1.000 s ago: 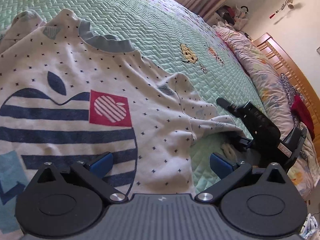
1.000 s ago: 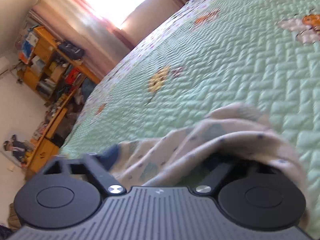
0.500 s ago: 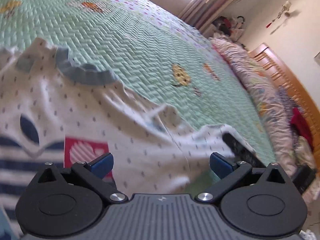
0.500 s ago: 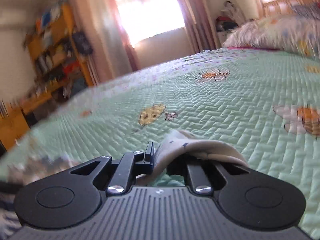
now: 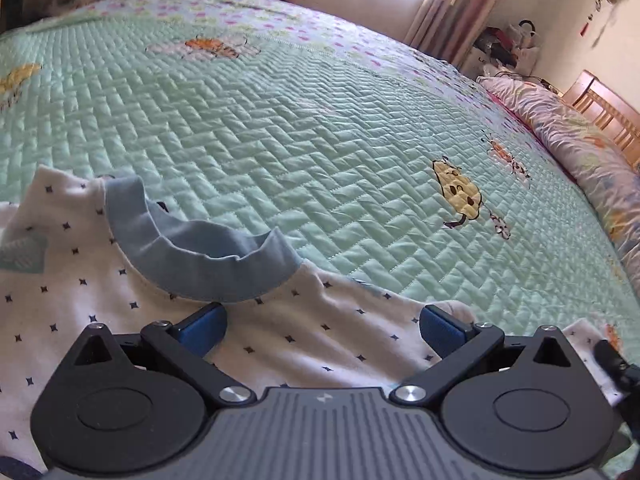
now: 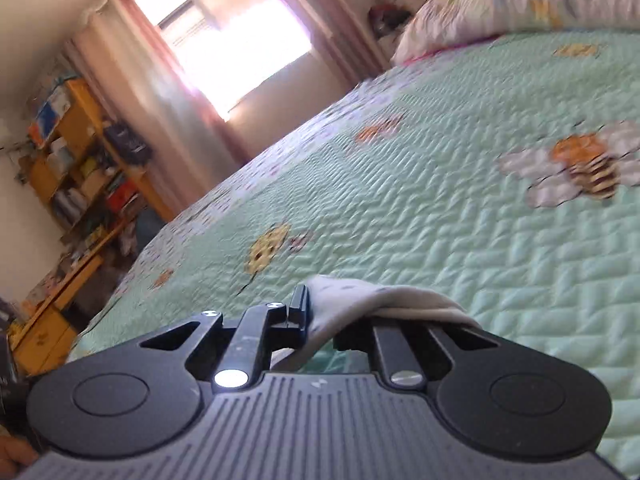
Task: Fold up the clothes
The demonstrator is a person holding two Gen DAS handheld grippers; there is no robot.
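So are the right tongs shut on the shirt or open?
Shut on it: the right tongs pinch a fold of the white shirt, which drapes over them.

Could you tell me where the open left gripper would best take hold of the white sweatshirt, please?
Probably at the shoulder edge of the sweatshirt, just right of the blue collar. The fabric lies flat on the green quilt there, directly between the left gripper pads, so coming down from above and pinching a fold seems easiest. The right gripper is already shut on the sleeve.
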